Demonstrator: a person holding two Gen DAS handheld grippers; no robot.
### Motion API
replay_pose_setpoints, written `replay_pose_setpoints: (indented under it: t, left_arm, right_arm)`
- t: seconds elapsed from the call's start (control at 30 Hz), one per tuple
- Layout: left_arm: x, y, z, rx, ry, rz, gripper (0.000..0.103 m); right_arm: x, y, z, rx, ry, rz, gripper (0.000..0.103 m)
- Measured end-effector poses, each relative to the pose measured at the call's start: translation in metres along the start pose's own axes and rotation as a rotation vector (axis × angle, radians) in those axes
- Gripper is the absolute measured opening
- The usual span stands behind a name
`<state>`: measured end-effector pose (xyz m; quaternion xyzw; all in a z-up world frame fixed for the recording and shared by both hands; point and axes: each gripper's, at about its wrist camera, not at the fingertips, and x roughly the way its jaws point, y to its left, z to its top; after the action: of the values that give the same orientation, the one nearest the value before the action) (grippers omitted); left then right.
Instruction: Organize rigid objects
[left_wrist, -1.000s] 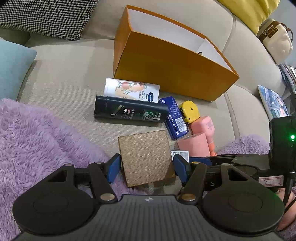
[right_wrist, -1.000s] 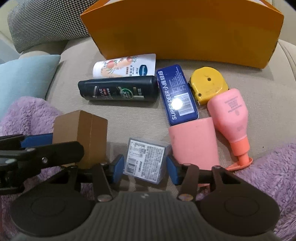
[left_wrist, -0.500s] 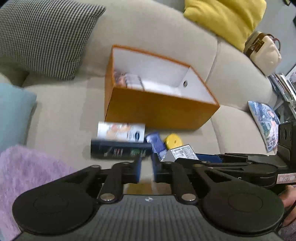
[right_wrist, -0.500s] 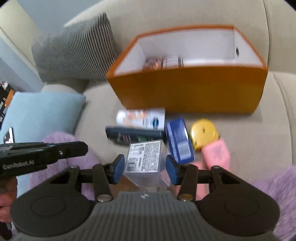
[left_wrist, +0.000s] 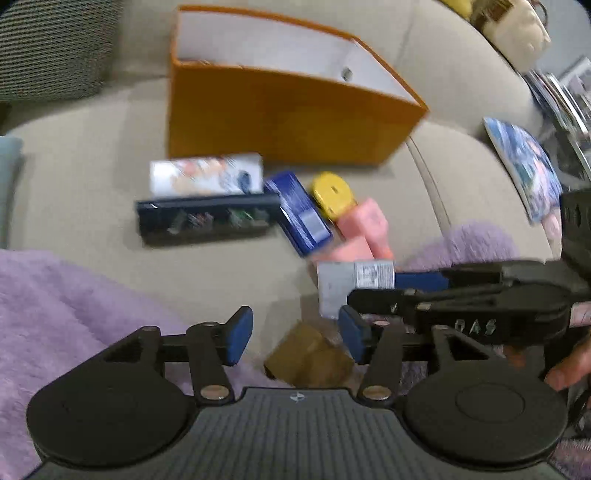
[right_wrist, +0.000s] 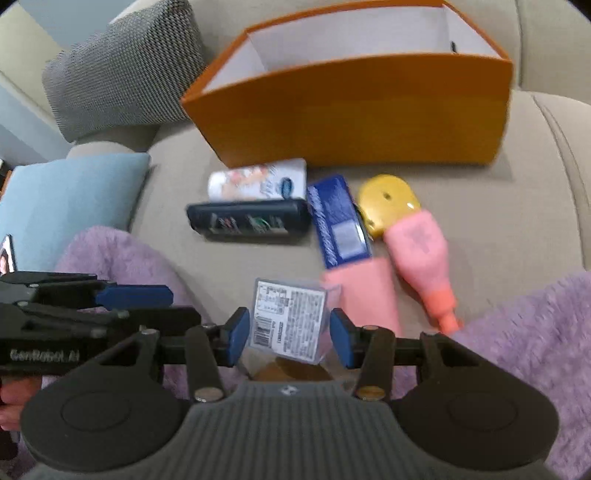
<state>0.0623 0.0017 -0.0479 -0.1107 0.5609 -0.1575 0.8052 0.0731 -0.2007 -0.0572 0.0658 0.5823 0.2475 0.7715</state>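
A beige sofa with cushions and a purple blanket

Beyond the jaws is the beige sofa seat (right_wrist: 480, 221) and its backrest (left_wrist: 424, 44). Left of the jaws lie a houndstooth cushion (right_wrist: 125, 66) and a light blue cushion (right_wrist: 74, 195). A fluffy purple blanket (left_wrist: 74, 302) lies under the jaws, on both sides.

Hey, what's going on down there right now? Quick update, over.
Left gripper opening, empty, brown block below it. Right gripper holds clear box. Orange bin ahead, path clear.
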Motion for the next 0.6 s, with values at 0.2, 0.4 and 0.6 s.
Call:
replay_pose_setpoints:
  t: [0.2,0.4,0.6]
  left_arm:
    - [0.030,-0.019,-0.015,0.080,0.083,-0.021,0.076]
    - [0.050,-0.053,-0.035,0.348,0.132,0.035,0.081]
    - [0.068,-0.070,-0.053,0.503,0.175,0.092,0.082]
  right_arm:
    - [-0.016,-0.014,-0.013,0.030,-0.012,-0.032,0.049]
    - [-0.012,-0.029,-0.031,0.108,0.031,0.013,0.026]
    - [-0.006,-0.024,-0.033,0.086,0.042,-0.004,0.042]
